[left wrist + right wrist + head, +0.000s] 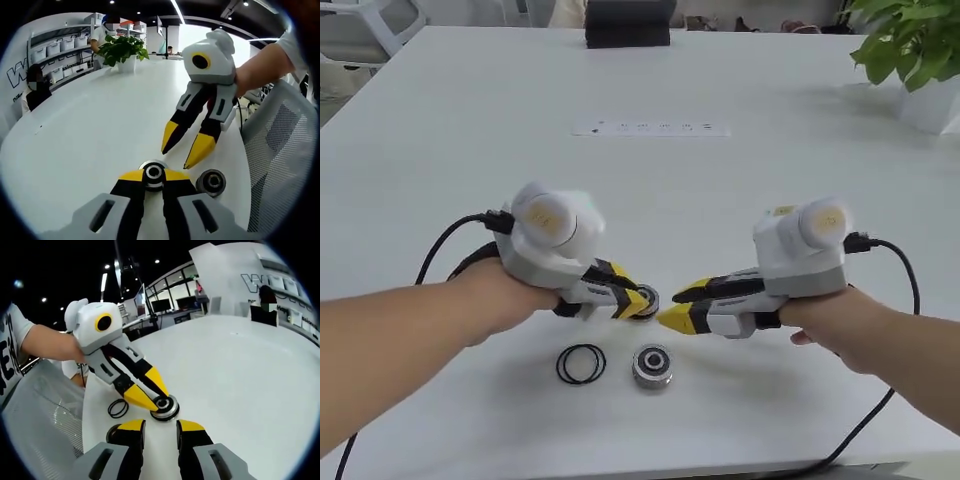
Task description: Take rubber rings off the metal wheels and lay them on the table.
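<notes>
Grips one metal wheel (153, 172) between the pinching left tongs (634, 302) at the near middle of the white desk (720, 180), aims the spread right tongs (670, 306) at it from the right, with loose black rubber rings (581, 363) and a second wheel (652, 366) lying nearer.

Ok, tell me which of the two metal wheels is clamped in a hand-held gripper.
The upper wheel in the head view, between the yellow tips of the left hand-held gripper. The other wheel lies free on the table beside the rubber rings.
</notes>
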`<state>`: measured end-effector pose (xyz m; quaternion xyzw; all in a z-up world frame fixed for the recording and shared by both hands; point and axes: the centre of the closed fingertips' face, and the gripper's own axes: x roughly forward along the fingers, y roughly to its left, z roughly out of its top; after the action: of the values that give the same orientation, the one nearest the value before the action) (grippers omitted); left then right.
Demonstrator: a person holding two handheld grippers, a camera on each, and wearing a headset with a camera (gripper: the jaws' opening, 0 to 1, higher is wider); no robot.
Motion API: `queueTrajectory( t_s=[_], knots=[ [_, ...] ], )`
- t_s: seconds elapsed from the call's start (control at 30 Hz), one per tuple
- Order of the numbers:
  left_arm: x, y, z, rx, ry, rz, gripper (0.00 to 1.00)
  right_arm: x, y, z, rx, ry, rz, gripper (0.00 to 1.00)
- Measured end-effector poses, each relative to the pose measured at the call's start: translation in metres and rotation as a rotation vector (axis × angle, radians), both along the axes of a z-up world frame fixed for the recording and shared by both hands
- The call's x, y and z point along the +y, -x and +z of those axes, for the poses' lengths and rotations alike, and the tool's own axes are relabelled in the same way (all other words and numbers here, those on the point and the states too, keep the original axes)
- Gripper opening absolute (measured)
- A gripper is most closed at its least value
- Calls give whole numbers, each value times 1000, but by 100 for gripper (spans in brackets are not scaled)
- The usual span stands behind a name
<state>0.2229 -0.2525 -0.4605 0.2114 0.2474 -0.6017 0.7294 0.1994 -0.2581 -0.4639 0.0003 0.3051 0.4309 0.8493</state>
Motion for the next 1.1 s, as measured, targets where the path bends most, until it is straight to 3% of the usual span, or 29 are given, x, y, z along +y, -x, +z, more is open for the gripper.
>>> queueTrajectory(
  t_s=[0.67, 1.1],
  knots=[
    [1, -1, 0, -7, 8, 16, 7, 14, -19, -11, -98, 121, 17, 26],
    [0, -2, -1, -11, 12, 23, 7, 11, -19, -12, -114, 136, 18, 23]
  ],
)
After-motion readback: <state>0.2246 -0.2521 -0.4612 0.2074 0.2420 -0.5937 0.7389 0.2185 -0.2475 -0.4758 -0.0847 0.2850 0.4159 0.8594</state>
